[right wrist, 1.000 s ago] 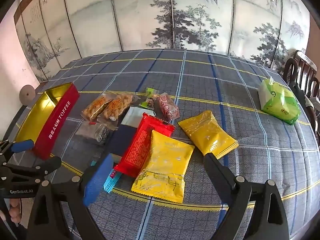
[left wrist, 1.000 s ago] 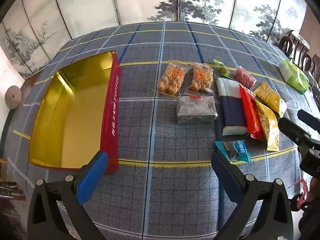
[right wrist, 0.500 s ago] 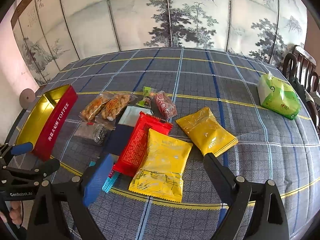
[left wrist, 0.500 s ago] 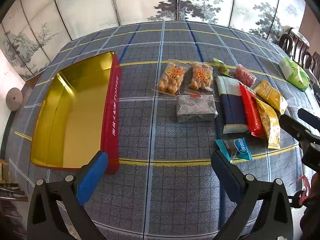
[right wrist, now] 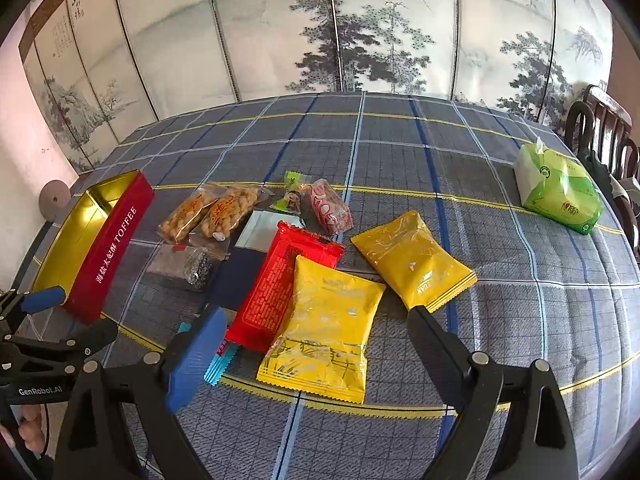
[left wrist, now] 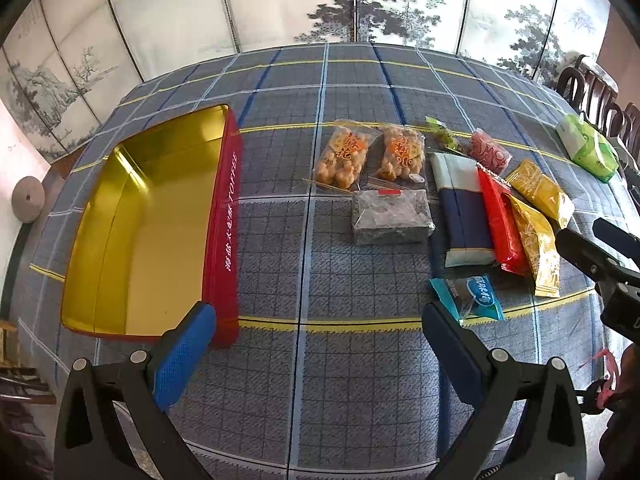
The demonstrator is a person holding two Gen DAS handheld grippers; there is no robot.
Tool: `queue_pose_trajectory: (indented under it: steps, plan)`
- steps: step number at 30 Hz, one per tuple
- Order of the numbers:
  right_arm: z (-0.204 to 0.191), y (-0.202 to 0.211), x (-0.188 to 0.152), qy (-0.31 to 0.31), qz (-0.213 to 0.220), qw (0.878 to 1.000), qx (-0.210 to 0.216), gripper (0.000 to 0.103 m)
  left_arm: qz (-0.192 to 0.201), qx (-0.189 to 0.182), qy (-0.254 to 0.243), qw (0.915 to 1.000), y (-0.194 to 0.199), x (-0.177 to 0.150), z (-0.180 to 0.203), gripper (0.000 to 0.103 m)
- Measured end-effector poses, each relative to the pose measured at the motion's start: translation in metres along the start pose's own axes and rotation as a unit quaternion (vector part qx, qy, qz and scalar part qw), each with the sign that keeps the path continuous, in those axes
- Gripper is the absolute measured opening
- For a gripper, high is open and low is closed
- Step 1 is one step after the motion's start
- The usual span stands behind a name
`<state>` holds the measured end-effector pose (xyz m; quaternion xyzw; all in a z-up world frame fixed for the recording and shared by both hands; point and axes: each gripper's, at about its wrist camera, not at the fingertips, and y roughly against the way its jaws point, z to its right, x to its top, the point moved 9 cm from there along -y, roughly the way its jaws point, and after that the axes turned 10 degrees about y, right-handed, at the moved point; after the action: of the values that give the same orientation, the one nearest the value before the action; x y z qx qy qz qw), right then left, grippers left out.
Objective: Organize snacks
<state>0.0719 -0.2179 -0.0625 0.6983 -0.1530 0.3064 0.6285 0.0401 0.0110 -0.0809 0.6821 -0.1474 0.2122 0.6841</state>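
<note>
1. Left wrist view: your left gripper [left wrist: 316, 328] hangs over the plaid tablecloth [left wrist: 280, 380], its jaws spread wide with nothing between them. One blue finger pad [left wrist: 180, 356] has a dimpled rubber texture.
2. Just past that pad sits the toffee tin [left wrist: 226, 216], a rectangular metal box with a red outer wall and a shiny gold inside. It holds nothing.
3. The teal wrapper [left wrist: 472, 296], crinkly foil with serrated ends, lies right at the tip of the other finger.
4. Farther out you see two clear bags of twisted fried dough [left wrist: 344, 156], a clear block-shaped pack of dark bits [left wrist: 390, 216], a flat navy-and-white packet [left wrist: 464, 208], then a glossy red packet [left wrist: 498, 216] beside it.
5. Your right gripper [left wrist: 600, 248] shows at the right edge, its tips apart.
6. Right wrist view: your right gripper [right wrist: 316, 336] is also wide open and holds nothing.
7. The near yellow packet [right wrist: 324, 320], a puffy foil pillow with crimped ends, lies between the fingers and overlaps the red packet [right wrist: 280, 280].
8. A second yellow packet [right wrist: 412, 260] lies just beyond the right finger.
9. A pink wrapped sweet [right wrist: 330, 208] and a small green wrapped sweet [right wrist: 292, 194] lie behind, and a green tissue pack [right wrist: 560, 192] sits well apart at the far right.
10. The tin [right wrist: 108, 248] stands at the left, with your left gripper [right wrist: 60, 312] near its close end.
</note>
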Motion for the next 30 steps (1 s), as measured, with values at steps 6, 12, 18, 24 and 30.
queue_pose_trajectory:
  steps: [6,12,18,24,30]
  plan:
    - [0.0029,-0.0002,-0.0016,-0.003,-0.001,1.000,0.000,0.094,-0.001,0.000,0.000,1.0000,-0.0005,0.0001,0.0002,0.102]
    - [0.0065,-0.0040,-0.0036,-0.010,-0.006,1.000,-0.001,0.094,0.000,0.002,-0.001,1.0000,-0.0001,-0.0003,0.0008,0.102]
    - [0.0056,-0.0042,-0.0023,-0.008,-0.004,1.000,0.000,0.094,-0.001,0.002,-0.002,1.0000,-0.0009,-0.0004,0.0011,0.102]
    - [0.0039,-0.0043,-0.0019,-0.005,-0.005,1.000,0.001,0.094,-0.002,0.002,-0.001,1.0000,-0.0015,-0.0009,0.0009,0.102]
    - [0.0041,-0.0043,-0.0017,-0.004,-0.004,1.000,0.000,0.094,-0.003,0.001,-0.002,1.0000,-0.0031,-0.0011,0.0006,0.102]
